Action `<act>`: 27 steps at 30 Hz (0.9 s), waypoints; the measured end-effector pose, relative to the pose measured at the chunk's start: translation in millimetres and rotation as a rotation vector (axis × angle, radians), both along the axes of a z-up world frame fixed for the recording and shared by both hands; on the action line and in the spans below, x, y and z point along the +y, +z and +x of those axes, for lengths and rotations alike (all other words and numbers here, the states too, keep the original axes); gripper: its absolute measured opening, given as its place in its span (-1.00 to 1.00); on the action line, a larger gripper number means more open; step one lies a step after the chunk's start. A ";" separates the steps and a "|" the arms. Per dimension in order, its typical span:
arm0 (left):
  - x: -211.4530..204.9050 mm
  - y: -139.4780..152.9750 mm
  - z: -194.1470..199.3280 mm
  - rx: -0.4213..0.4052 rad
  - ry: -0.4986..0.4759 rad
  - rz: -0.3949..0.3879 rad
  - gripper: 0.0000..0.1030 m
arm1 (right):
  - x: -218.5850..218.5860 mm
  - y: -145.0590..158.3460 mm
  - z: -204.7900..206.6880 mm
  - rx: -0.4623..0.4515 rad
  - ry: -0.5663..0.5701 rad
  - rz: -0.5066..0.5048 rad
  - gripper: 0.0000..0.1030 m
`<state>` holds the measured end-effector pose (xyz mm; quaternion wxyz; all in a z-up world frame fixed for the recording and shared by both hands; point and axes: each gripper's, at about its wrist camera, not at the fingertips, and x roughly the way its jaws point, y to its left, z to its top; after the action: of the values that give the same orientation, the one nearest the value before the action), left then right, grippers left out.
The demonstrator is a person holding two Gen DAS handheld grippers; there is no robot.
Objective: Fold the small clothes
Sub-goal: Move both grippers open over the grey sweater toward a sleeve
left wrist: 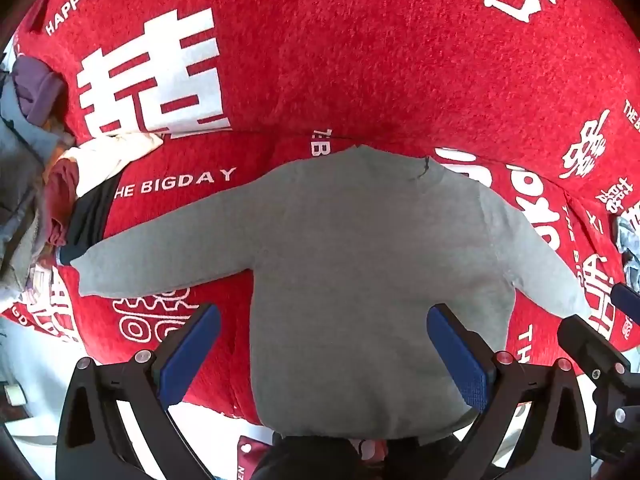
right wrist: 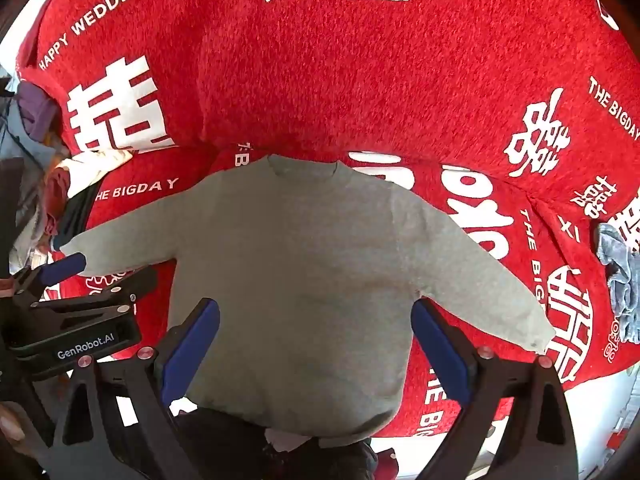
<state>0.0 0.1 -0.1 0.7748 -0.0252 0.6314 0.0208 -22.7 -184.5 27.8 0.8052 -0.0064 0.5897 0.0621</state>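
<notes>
The grey sweater's (left wrist: 360, 280) hem is hidden behind something dark.

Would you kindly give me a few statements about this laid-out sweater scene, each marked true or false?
1. The grey long-sleeved knit sweater lies spread flat with both sleeves out. True.
2. The left gripper is clamped on a sleeve. False: its jaws stand open above the sweater's body, holding nothing.
3. The sweater rests on a red fuzzy blanket with white lettering. True.
4. The right gripper is open. True.
5. The sweater is already folded in half. False: it is fully unfolded.
6. A heap of other clothes sits on the sweater's chest. False: it lies beyond the sleeve, at the picture's left edge.
</notes>
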 end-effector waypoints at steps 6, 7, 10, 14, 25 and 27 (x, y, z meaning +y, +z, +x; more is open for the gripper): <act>-9.1 1.3 -1.6 0.006 -0.012 0.014 1.00 | -7.1 -5.5 1.8 0.005 0.001 0.021 0.90; -9.3 1.6 -3.4 0.010 -0.015 0.017 1.00 | -8.3 -5.3 1.1 0.007 -0.001 0.022 0.90; -16.2 2.6 -0.4 0.014 -0.026 0.026 1.00 | -14.5 -6.0 0.6 0.008 -0.010 0.025 0.90; -26.7 4.8 -2.3 0.012 -0.049 0.031 1.00 | -26.2 -9.4 -0.1 0.002 -0.031 0.027 0.90; -57.2 1.1 1.5 0.024 -0.068 0.101 1.00 | -65.0 -13.5 4.1 0.000 -0.082 0.075 0.90; -63.2 1.3 5.1 0.041 -0.079 0.115 1.00 | -72.5 -14.0 4.7 -0.010 -0.097 0.075 0.90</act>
<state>5.1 -63.1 1.2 0.7620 0.0449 0.6455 0.0267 -18.0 -257.0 13.8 0.8098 0.0521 0.5826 0.0451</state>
